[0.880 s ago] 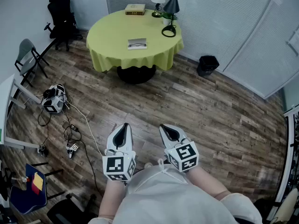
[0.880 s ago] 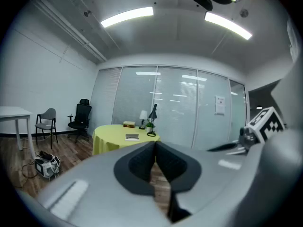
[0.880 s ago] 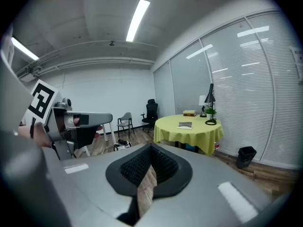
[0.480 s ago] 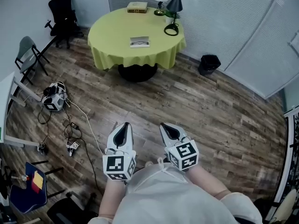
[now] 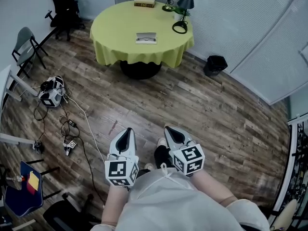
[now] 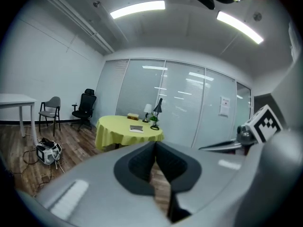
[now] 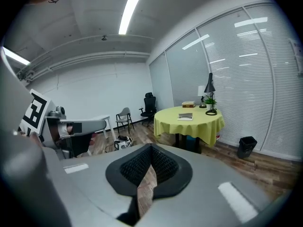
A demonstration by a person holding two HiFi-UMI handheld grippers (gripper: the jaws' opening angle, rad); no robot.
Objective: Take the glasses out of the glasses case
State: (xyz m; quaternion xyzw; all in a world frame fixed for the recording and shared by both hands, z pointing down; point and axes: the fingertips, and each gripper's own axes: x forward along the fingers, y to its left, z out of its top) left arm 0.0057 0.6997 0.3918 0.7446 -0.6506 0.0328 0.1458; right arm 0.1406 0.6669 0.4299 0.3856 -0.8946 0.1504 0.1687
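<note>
The round yellow-clothed surface (image 5: 113, 30) stands well apart from me across the wooden floor, so the first risk is the walk. A tangle of cables (image 5: 72, 129) lies to my left, and a careless step could snag them. Only the head view shows those cables and the ground at my feet. The gripper views look level across the room and show that both tools are shut and empty. On the surface, the desk lamp (image 5: 185, 8) stands near the flat thing I take for the glasses case (image 5: 146, 38), and a wide reach might knock it. My left tool (image 5: 127, 131) and right tool (image 5: 171, 131) hang close to my body. Arriving with the jaws pressed together would just shove the case along the cloth.
</note>
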